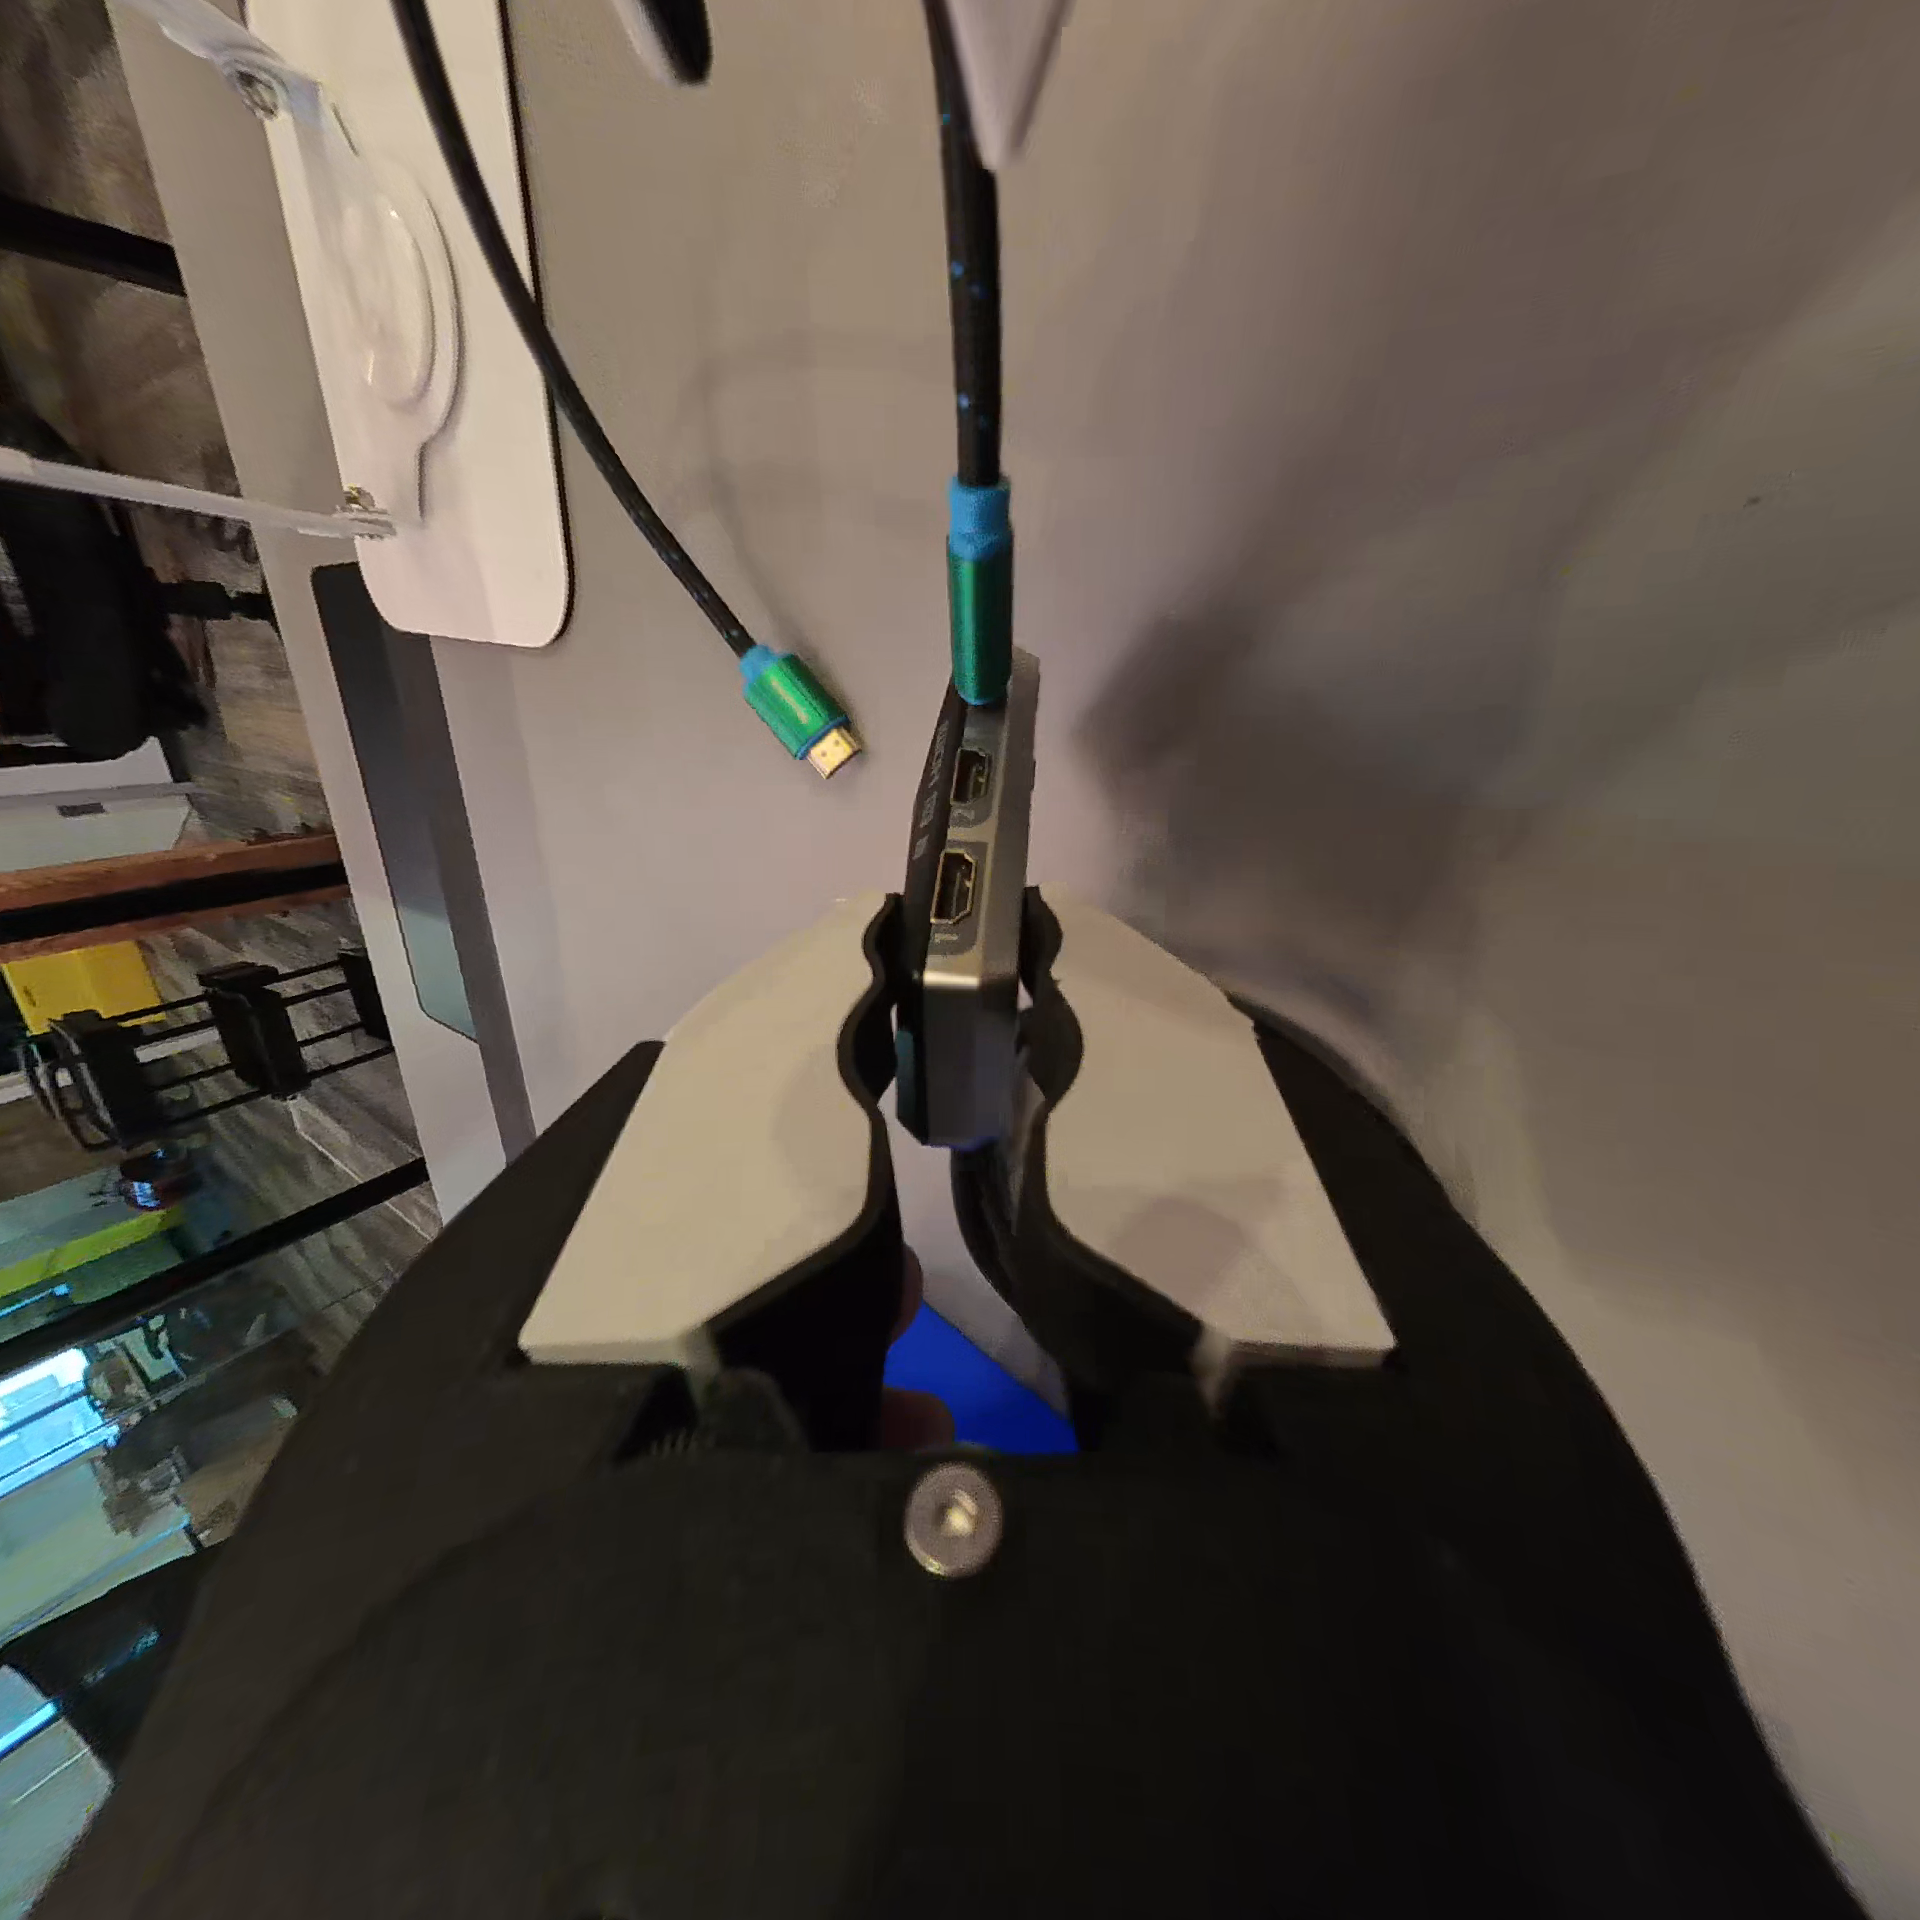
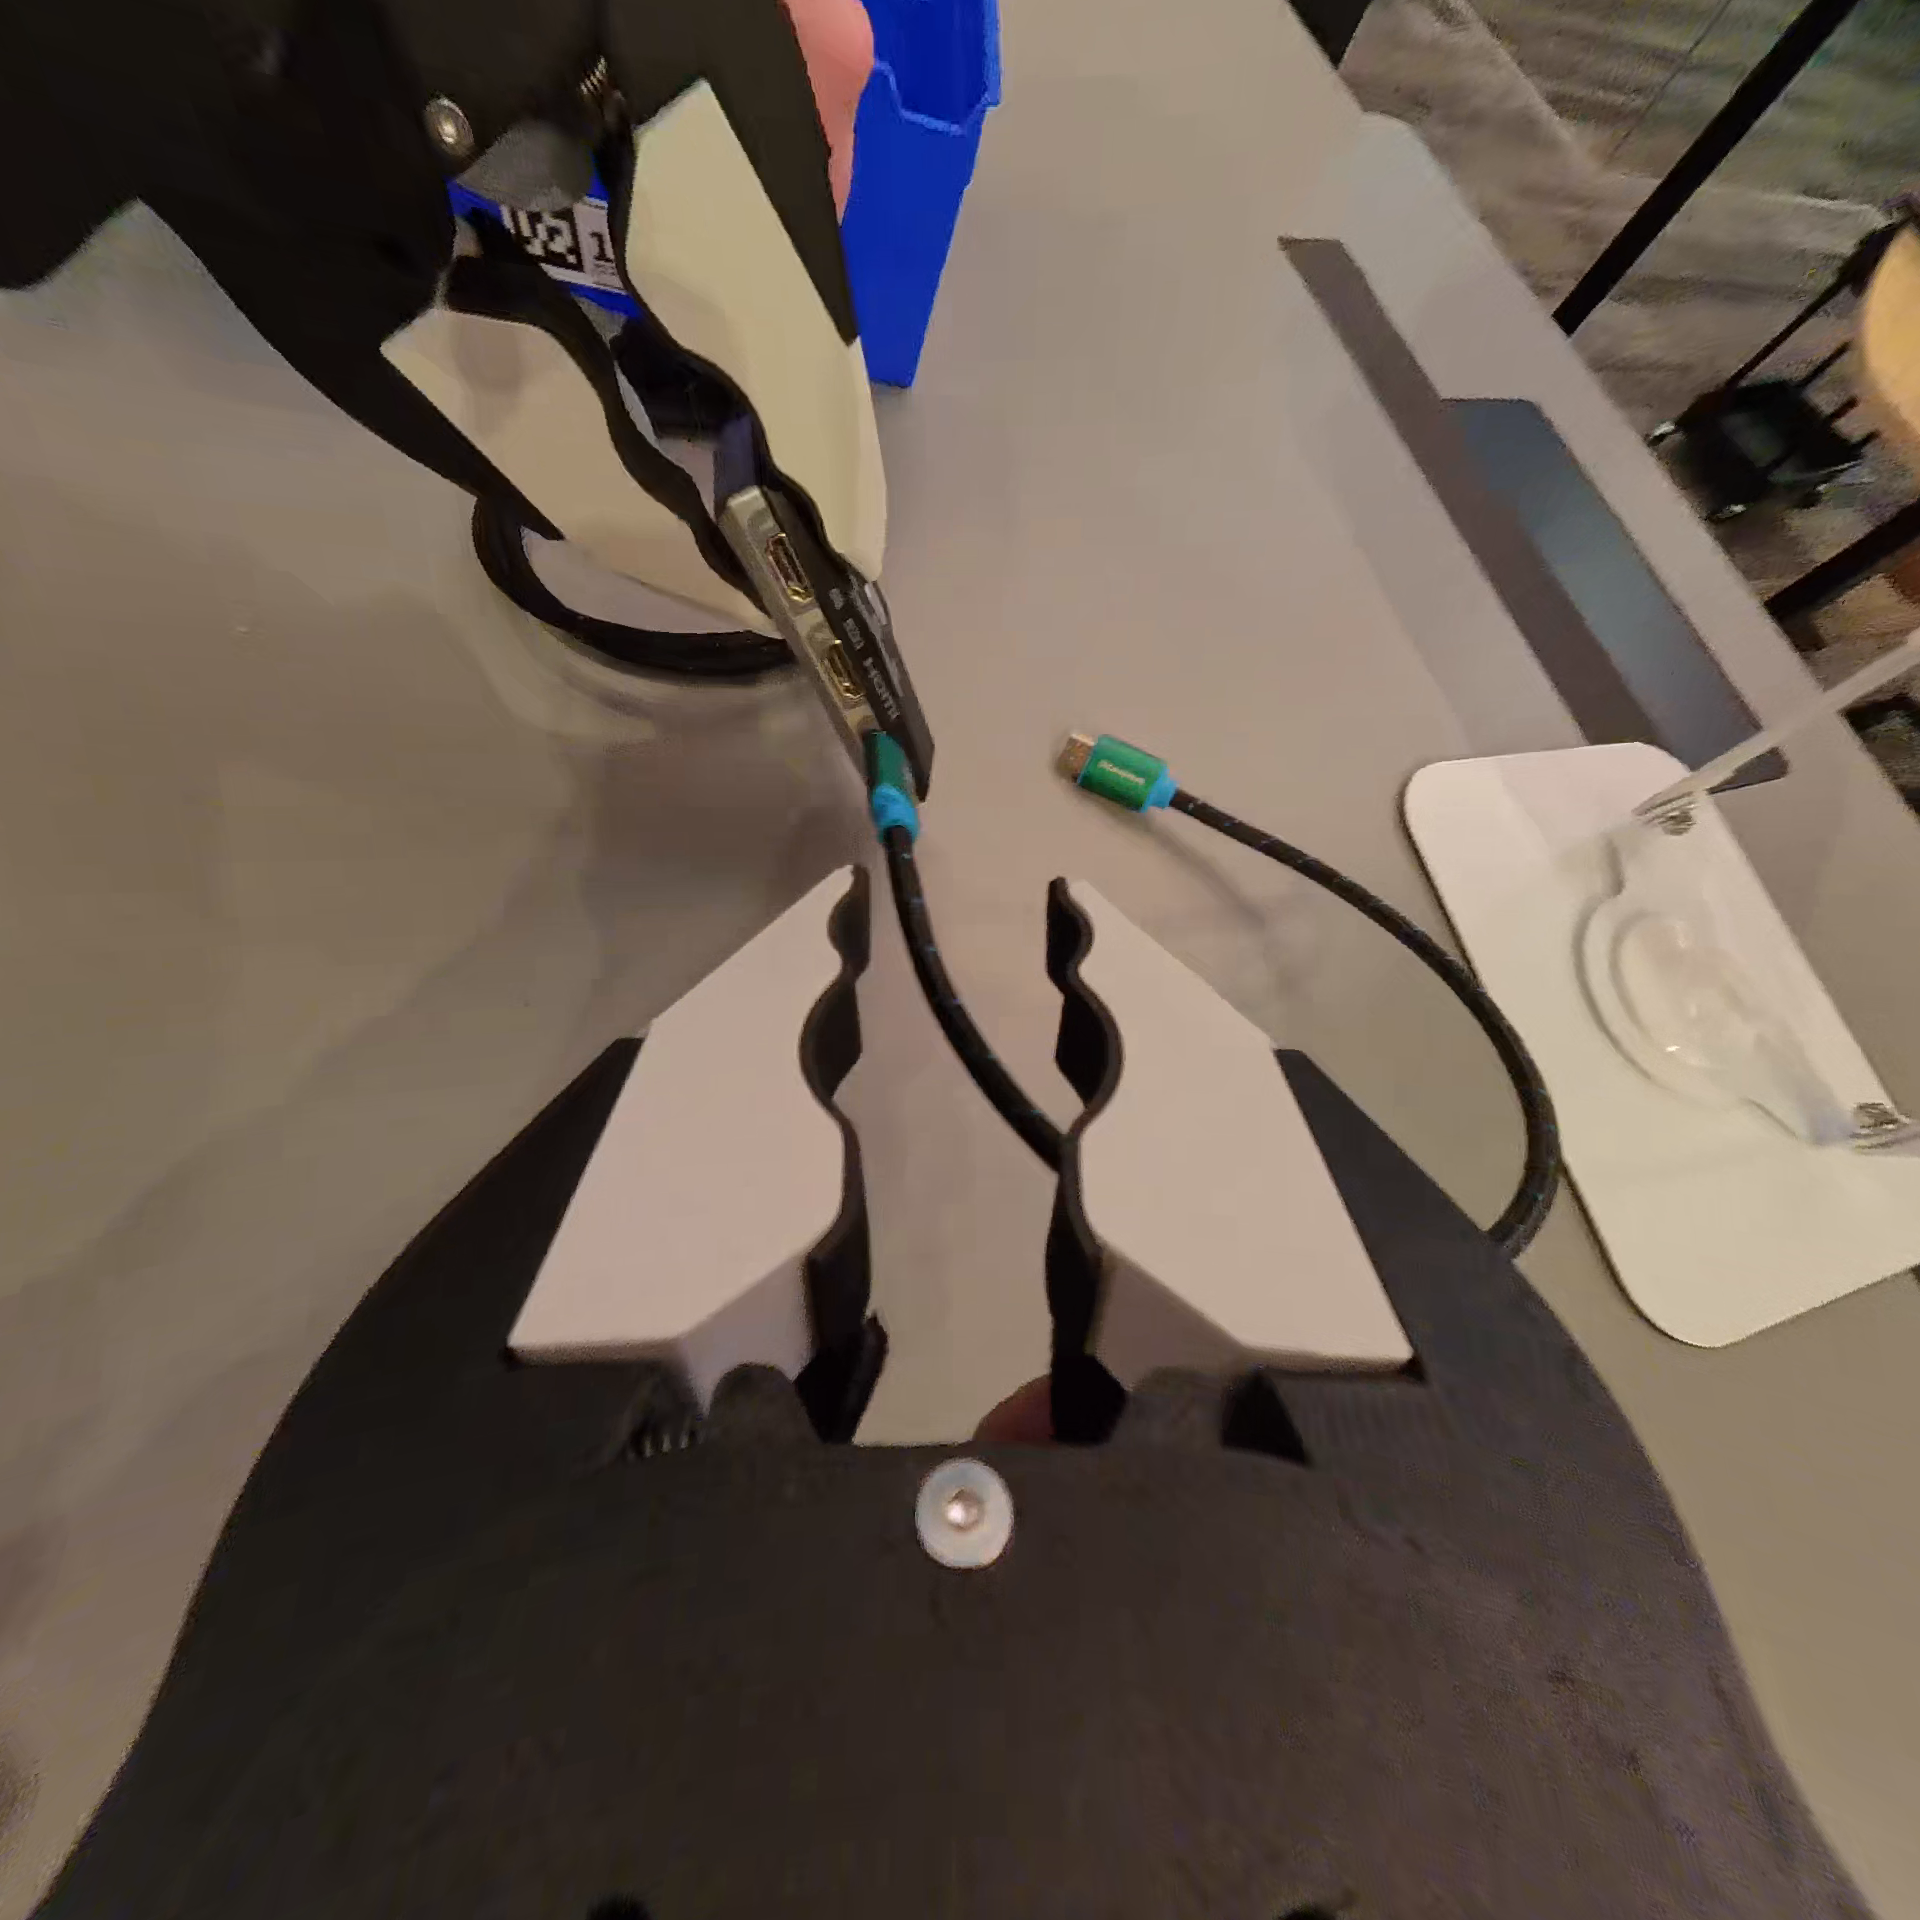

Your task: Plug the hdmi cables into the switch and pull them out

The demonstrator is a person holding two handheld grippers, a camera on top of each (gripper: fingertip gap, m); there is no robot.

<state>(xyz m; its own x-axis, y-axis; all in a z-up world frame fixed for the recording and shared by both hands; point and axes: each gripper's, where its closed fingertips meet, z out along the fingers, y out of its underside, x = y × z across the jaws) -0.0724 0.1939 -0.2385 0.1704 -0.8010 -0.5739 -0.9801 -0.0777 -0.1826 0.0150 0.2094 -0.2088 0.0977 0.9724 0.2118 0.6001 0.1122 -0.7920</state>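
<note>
While the left gripper pinched the switch to steady it off the table, one cable sat plugged in its end port; the right gripper hung spread around that cable, gripping nothing; the second plug lay loose nearby, likely next.

Grey table, grey patterned floor — black frame legs

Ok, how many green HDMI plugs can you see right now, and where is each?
2. One plug is seated in the end port of the switch held in the left gripper. The other plug lies loose on the table. More may be out of view.
</note>
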